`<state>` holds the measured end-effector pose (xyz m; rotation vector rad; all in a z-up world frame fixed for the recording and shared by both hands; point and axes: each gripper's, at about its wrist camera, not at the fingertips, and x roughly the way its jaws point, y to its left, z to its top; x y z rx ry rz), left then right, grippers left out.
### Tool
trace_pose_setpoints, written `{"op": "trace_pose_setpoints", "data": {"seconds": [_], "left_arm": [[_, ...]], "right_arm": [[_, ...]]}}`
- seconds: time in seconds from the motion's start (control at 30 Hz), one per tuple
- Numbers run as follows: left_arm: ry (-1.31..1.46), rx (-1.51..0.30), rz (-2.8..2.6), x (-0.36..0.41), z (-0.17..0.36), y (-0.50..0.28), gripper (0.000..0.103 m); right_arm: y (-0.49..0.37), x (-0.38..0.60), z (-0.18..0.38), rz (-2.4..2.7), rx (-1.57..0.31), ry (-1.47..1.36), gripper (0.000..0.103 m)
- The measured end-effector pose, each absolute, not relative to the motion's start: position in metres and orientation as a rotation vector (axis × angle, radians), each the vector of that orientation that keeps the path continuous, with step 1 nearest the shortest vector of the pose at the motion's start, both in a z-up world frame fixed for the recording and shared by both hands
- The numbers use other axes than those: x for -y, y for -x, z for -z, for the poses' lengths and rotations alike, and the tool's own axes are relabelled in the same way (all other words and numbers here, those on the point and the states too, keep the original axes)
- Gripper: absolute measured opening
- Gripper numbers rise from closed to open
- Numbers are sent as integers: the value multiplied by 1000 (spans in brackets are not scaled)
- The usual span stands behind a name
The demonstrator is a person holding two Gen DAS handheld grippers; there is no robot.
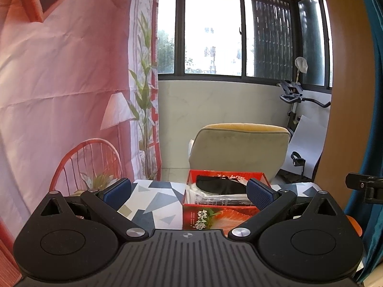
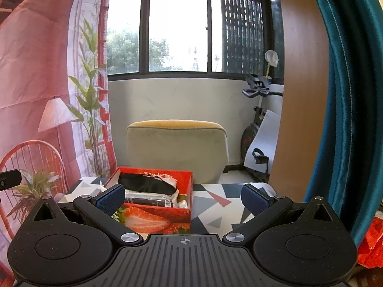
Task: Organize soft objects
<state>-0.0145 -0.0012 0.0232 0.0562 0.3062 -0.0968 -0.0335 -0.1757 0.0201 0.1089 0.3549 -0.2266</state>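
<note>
We hold both grippers, left (image 1: pixel 189 192) & right (image 2: pixel 183 198), fingers wide, empty, above the tabletop (image 2: pixel 215 205). Red strawberry box (image 2: pixel 158 220) holds a black soft cloth (image 2: pixel 146 184) over wrapped packs. Only right view shows red bag (image 2: pixel 371 241) at far right.

- A beige armchair (image 2: pixel 177 150) with a yellow top edge, centre frame, behind the desk (image 2: pixel 215 205).
- An exercise bike (image 2: pixel 257 110) at right, beneath the dark-framed window (image 2: pixel 178 28).
- A pink printed backdrop (image 1: pixel 59 71) fills the left.
- A teal curtain (image 2: pixel 347 95) hangs far right.
</note>
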Motion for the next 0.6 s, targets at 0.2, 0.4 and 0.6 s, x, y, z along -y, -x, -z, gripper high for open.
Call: {"op": "trace_pose_setpoints", "data": {"seconds": [0.2,0.4,0.6], "left_arm": [[-52,-310,93,0,-23,13,103],[-51,-314,92,-1,-22,13,103],[-46,-316,88,-3,-22,12,103]], "right_arm": [[34,177,-20,229,-356,-109,103],[35,179,-18,231,-358,-110,103],[34,179,-18,231,-364,-110,103]]}}
